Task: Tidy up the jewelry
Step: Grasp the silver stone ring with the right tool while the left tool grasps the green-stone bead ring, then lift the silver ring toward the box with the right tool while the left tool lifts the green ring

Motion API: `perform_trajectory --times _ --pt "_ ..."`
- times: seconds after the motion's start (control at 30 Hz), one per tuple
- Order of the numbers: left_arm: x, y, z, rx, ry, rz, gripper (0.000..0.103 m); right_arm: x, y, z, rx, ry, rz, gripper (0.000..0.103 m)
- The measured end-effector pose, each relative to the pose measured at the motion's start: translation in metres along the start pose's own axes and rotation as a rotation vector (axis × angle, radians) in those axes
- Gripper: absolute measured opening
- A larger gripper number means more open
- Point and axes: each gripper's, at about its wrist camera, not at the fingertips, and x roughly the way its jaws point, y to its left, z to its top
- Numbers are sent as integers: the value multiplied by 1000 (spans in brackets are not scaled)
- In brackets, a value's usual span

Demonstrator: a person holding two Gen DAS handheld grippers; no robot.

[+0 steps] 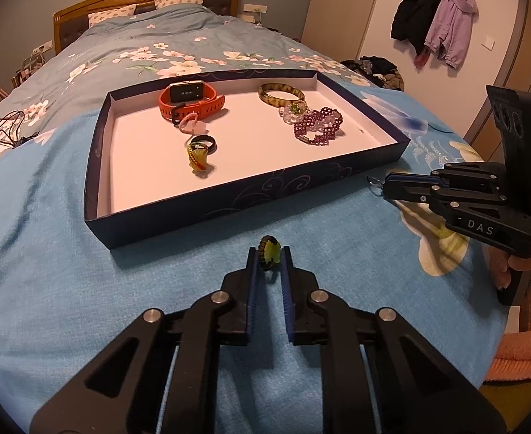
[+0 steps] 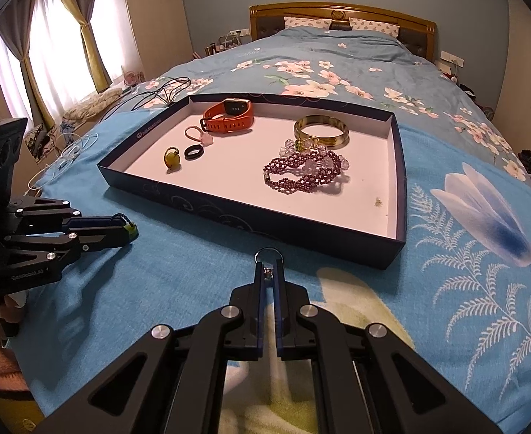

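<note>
My left gripper (image 1: 270, 255) rests on the blue blanket in front of a dark blue tray (image 1: 229, 200), its pads closed against a green-stone ring (image 1: 270, 257) with a braided band. From the right wrist view, that gripper (image 2: 130, 231) lies at the left with the green-stone ring (image 2: 131, 230) at its tips. My right gripper (image 2: 269, 266) is shut on a thin silver ring (image 2: 268, 252) just before the tray's (image 2: 229, 213) near wall. The tray holds an orange watch (image 1: 189, 103), a bangle (image 1: 281, 92), a purple bead bracelet (image 1: 318, 124) and small rings (image 1: 202, 144).
The tray lies on a bed with a floral duvet (image 2: 338, 72) and a wooden headboard (image 2: 341, 12). Cables (image 2: 164, 90) lie on the bed to the tray's left. Coats (image 1: 435, 21) hang on the wall at the right. A person's orange sleeve (image 1: 522, 354) shows at the right edge.
</note>
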Motion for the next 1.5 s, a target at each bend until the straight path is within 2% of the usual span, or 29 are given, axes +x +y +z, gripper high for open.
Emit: perform_trajectory --times 0.37,1.5 --pt "-1 -1 -1 5 -11 8 12 -8 -5 -4 28 -24 21 3" --pt "-36 -11 2 12 -125 22 12 -34 -3 0 42 -143 62 3"
